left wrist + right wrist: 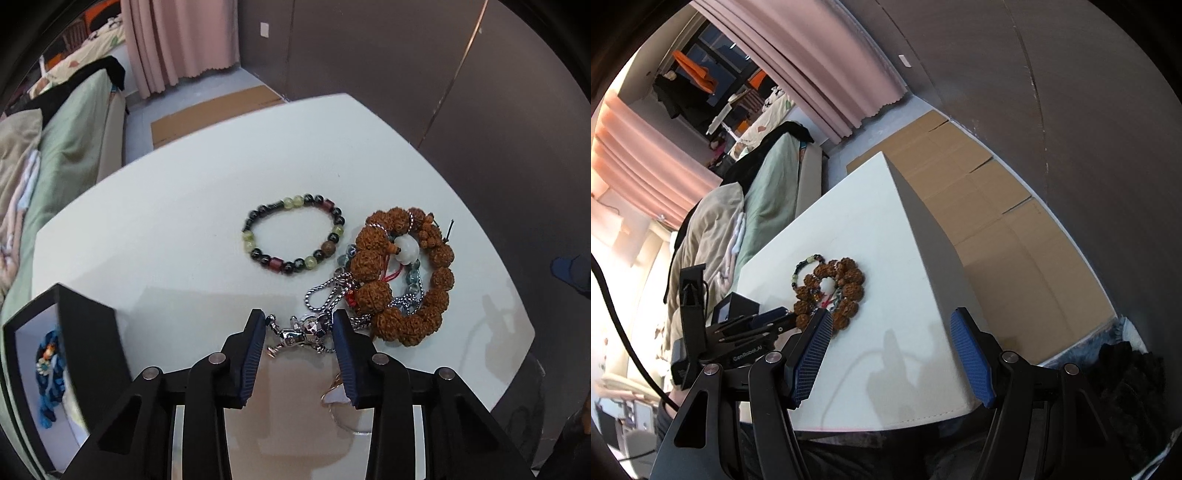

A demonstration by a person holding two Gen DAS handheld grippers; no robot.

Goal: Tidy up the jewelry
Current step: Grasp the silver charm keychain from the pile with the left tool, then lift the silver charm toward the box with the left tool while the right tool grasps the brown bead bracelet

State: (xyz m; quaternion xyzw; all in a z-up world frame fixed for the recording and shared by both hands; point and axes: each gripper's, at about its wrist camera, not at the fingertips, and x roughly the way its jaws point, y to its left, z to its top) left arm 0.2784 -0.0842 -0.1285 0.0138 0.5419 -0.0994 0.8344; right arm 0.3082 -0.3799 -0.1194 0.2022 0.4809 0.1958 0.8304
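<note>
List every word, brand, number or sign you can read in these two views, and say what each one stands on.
"GenRobot.AI": white lettering on the black body of the left gripper, seen in the right wrist view.
No other readable text: the jewelry on the white table, the black box and the wall plate carry no lettering that shows.

Left hand-held gripper (300, 334) tilted steeply down, jaws half-closed; right hand-held gripper (890, 328) agape.

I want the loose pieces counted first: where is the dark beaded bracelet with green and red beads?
In the left wrist view the dark beaded bracelet lies flat mid-table, just left of the brown seed-bead bracelet, beyond the left gripper.
</note>
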